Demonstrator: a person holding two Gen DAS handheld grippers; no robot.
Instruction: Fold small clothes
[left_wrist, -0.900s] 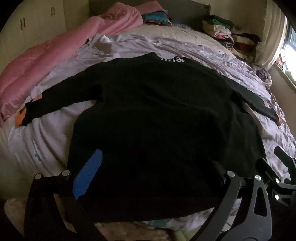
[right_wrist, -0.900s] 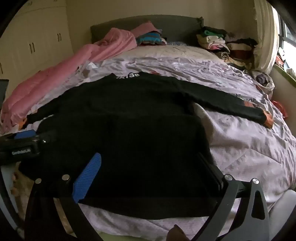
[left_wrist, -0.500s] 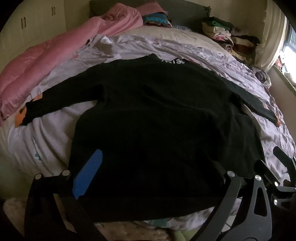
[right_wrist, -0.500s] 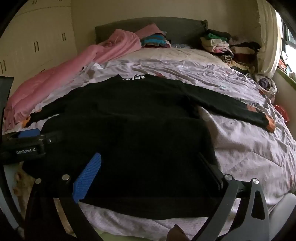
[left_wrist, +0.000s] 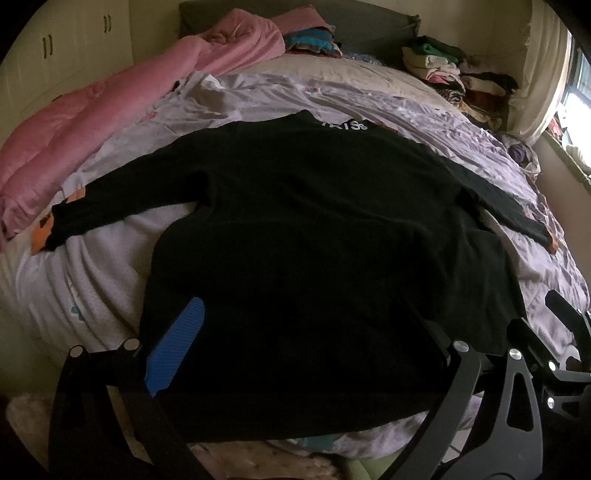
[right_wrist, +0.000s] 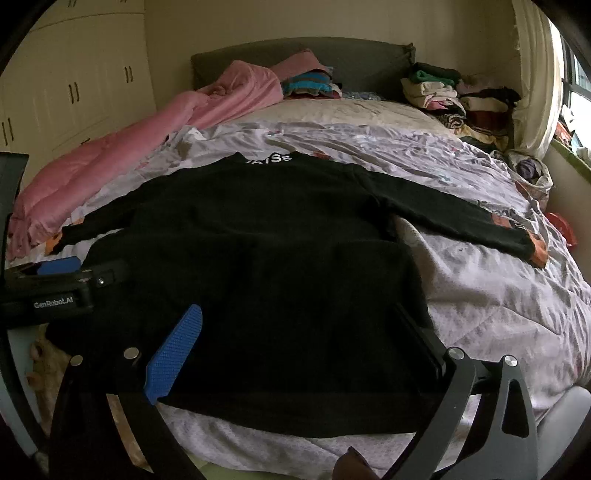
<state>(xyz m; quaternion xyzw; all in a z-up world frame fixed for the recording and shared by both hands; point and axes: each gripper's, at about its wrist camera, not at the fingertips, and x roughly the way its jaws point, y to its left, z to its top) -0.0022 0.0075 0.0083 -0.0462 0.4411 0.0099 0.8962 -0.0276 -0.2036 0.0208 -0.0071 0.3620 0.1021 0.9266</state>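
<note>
A black long-sleeved sweater (right_wrist: 258, 266) lies flat on the bed (right_wrist: 498, 314), filling the centre of both frames, with its sleeves stretched toward the left and right edges and its hem at the bottom. The left hand-held gripper (left_wrist: 306, 354) and the right hand-held gripper (right_wrist: 306, 350) both hover low over the hem, each with its jaws spread wide and holding nothing. I think the risk is that a jaw pinches the lilac bedsheet (left_wrist: 92, 288) together with the hem, because the dark cloth hides its edge. Also the soft knit may slip or bunch, so the fold comes crooked.
</note>
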